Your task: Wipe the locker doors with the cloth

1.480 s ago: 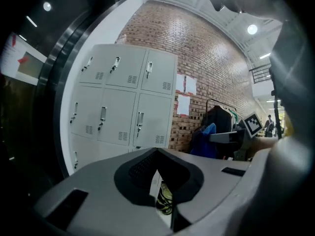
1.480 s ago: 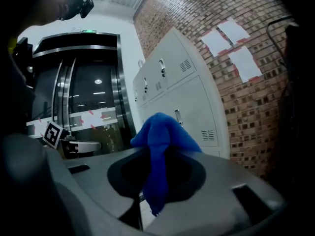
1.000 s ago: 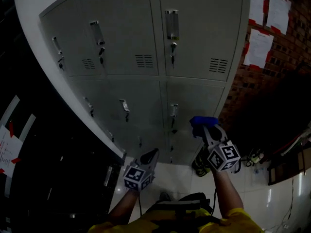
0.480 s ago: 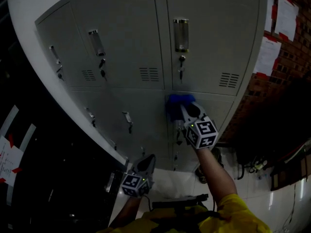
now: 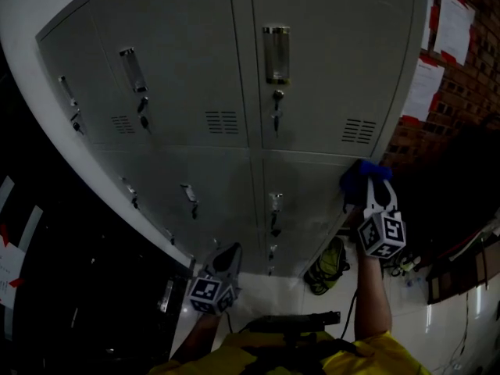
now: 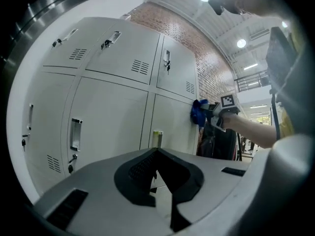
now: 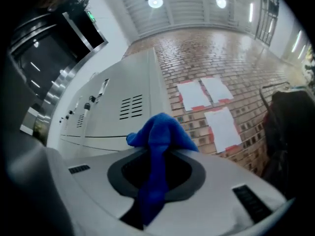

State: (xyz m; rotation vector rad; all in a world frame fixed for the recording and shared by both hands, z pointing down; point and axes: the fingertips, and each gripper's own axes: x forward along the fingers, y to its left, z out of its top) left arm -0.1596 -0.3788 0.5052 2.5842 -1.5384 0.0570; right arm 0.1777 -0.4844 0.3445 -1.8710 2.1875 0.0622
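Note:
Grey metal lockers (image 5: 312, 76) fill the head view, with two rows of doors that have handles and vents. My right gripper (image 5: 372, 190) is shut on a blue cloth (image 5: 359, 174) and presses it on the right edge of the lower right door (image 5: 312, 186). In the right gripper view the cloth (image 7: 160, 132) bunches over the tips of the right gripper (image 7: 157, 151) and hangs down between the jaws. My left gripper (image 5: 232, 252) hangs low in front of the bottom lockers, shut and holding nothing. The left gripper view shows the left gripper (image 6: 157, 151) pointing at the doors, with the cloth (image 6: 198, 112) far off.
A brick wall (image 5: 461, 92) with white papers (image 5: 449, 22) taped to it adjoins the lockers on the right. A green bag (image 5: 328, 264) and cables (image 5: 406, 266) lie on the glossy floor below. A dark panel (image 5: 47, 287) stands at the left.
The right gripper carried the cloth left across the lower right door to its handle, then back right to the door's edge. The left gripper stayed low.

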